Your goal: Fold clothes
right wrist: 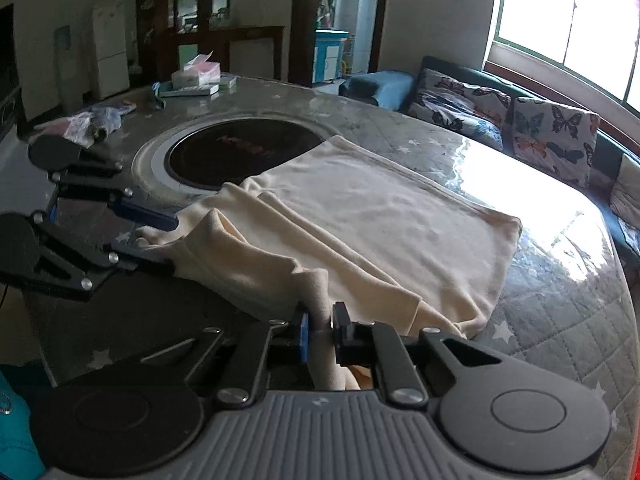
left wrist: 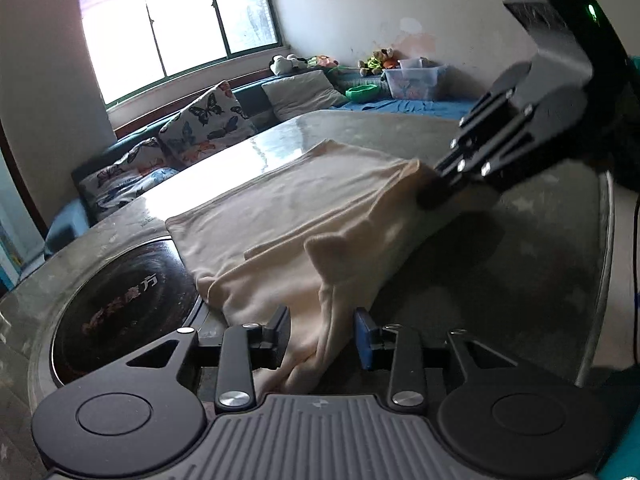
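lying mostly flat on the round table [right wrist: 540, 320] by the dark inset hob [right wrist: 240, 156], soft light limp cream garment [right wrist: 380, 216], near edge bunched and lifted, pinched by right gripper [right wrist: 319, 330] and left gripper [left wrist: 322, 338], best held at corners

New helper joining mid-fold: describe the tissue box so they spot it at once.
Start at the round table and its dark inset hob. Look past the hob to the far edge, where the tissue box sits on a flat book. Unlike the crumpled wrappers nearby, it is boxy, white and pink.
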Motion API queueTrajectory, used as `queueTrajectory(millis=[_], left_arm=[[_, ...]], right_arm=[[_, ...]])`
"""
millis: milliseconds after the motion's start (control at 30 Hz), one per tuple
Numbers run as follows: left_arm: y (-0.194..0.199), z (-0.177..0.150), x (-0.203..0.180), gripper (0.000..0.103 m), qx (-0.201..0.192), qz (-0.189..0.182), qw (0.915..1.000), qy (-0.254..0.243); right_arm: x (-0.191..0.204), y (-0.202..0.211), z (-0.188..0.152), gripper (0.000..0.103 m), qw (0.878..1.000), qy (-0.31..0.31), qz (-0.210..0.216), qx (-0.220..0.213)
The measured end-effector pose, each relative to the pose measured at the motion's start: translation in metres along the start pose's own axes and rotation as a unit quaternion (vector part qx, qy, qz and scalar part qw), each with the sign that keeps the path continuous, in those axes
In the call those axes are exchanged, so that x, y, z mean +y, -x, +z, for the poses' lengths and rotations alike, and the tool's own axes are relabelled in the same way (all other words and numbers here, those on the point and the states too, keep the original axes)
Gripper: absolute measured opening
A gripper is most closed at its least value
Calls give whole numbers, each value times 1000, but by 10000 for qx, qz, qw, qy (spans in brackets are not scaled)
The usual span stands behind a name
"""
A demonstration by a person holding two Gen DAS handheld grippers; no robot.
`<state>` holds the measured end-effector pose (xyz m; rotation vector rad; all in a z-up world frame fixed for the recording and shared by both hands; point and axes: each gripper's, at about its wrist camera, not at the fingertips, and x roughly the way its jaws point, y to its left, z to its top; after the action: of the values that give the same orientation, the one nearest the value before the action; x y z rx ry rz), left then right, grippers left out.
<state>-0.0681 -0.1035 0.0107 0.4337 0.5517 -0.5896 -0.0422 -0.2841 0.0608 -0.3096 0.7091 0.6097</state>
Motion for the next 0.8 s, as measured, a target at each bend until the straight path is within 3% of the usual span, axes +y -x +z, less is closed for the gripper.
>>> queueTrajectory(millis=[67,167,500,667,800], left_arm=[[-1,-3,0,15,13,45,10000,-56],[5,-4,2,6,-42,10,10000,47],[60,0,-2,4,-266,-307,9989,247],[86,-3,-3,4,-311,-461,9975,428],[101,-2,-3,4,-344,-537,9965,544]], right_arm=[[1,2,-3,10,10000,-45,-16,-62],[3,8,-6,9,9997,-117,-55,-210],[20,57,-10,8,9977,28,104,-673],[40,99,-21,8,9968,123,445,-646],[43,110,-23,8,9968,5,612,-508]])
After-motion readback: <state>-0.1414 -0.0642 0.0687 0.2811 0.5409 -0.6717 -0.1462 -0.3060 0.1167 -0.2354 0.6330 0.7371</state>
